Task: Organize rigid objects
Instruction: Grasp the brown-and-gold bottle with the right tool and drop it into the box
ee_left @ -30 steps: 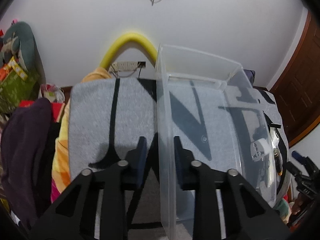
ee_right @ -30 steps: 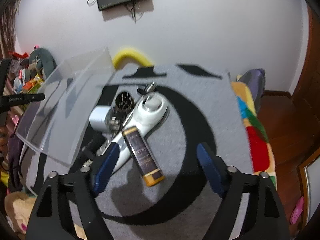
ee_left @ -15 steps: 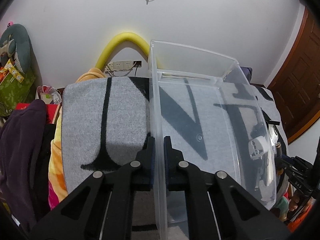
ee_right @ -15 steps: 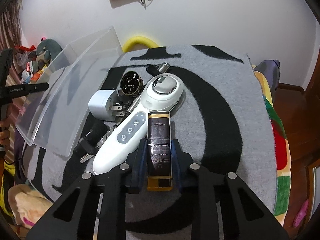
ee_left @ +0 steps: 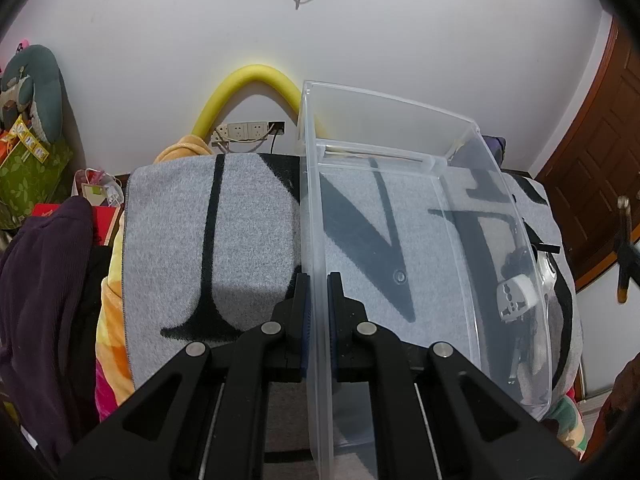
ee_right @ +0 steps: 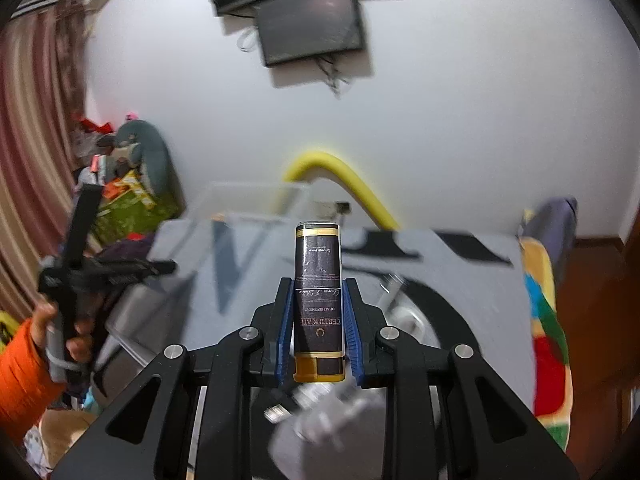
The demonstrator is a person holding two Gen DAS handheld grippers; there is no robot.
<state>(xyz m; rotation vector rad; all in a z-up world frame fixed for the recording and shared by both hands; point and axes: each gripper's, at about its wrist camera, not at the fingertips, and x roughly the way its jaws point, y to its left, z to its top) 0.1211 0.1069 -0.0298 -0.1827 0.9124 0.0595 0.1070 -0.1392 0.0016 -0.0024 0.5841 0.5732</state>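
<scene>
- The left gripper (ee_left: 318, 280) has its two fingers pressed together on the near-left wall of the clear plastic bin (ee_left: 400, 216), one finger outside the wall and one inside.
- The bin sits on a grey blanket with black lettering (ee_left: 248, 240); nothing is seen lying inside it.
- Through the bin's right wall a white plug adapter (ee_left: 514, 296) and some dark items show on the blanket just beside the bin, blurred by the plastic.
- The right gripper (ee_right: 318, 304) pinches a dark bottle with gold bands (ee_right: 319, 300) between its blue pads (ee_right: 283, 328), gripping the lower half; the bottle points away from the camera, lifted clear of the blanket.
- Below the held bottle the remaining items are a motion-blurred smear; I cannot tell them apart.
- In the right wrist view the bin (ee_right: 248, 200) lies to the far left, with the left gripper's handle held by a hand (ee_right: 76, 344) in an orange sleeve.
- A yellow foam tube (ee_left: 248, 88) arches against the white wall beyond the blanket.
</scene>
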